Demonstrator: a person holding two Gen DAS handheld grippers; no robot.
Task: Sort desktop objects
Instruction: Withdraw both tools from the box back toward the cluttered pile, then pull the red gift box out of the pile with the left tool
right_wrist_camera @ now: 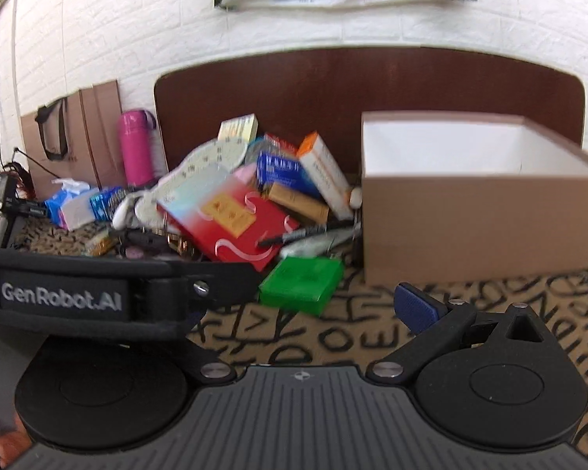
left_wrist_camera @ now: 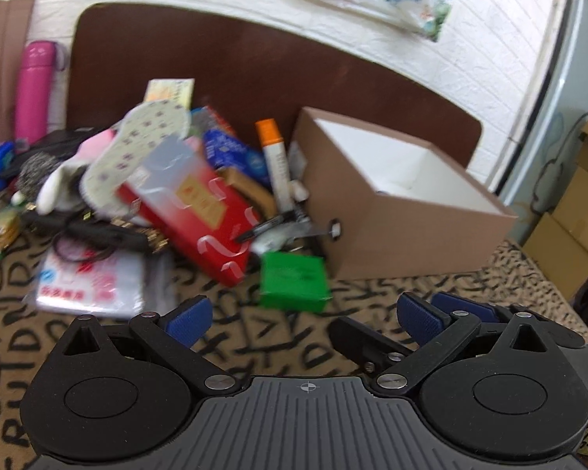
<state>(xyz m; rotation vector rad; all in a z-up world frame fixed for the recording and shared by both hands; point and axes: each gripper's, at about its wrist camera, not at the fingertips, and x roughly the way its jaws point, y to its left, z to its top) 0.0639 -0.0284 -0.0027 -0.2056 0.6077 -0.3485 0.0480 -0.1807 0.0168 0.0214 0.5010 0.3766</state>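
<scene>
A jumbled pile lies on the letter-patterned cloth. It holds a red box (left_wrist_camera: 200,211) (right_wrist_camera: 231,219), a black marker (left_wrist_camera: 266,229) (right_wrist_camera: 294,237), a white box with an orange end (left_wrist_camera: 274,160) (right_wrist_camera: 321,168), a blue packet (left_wrist_camera: 235,152), a patterned insole (left_wrist_camera: 137,149) and more. A green box (left_wrist_camera: 294,282) (right_wrist_camera: 300,284) sits at the pile's near edge. An open brown box (left_wrist_camera: 403,211) (right_wrist_camera: 478,227) with a white inside stands to the right. My left gripper (left_wrist_camera: 303,321) is open just short of the green box, holding nothing. My right gripper (right_wrist_camera: 305,313) is open too, and the left gripper's housing (right_wrist_camera: 62,297) hides its left finger.
A pink bottle (left_wrist_camera: 33,90) (right_wrist_camera: 137,149) stands at the back left by a dark brown headboard (left_wrist_camera: 215,62). A clear plastic packet (left_wrist_camera: 90,282) lies front left. A tissue pack (right_wrist_camera: 70,203) and a paper bag (right_wrist_camera: 70,145) sit further left. Stacked cardboard cartons (left_wrist_camera: 568,227) stand beyond the right edge.
</scene>
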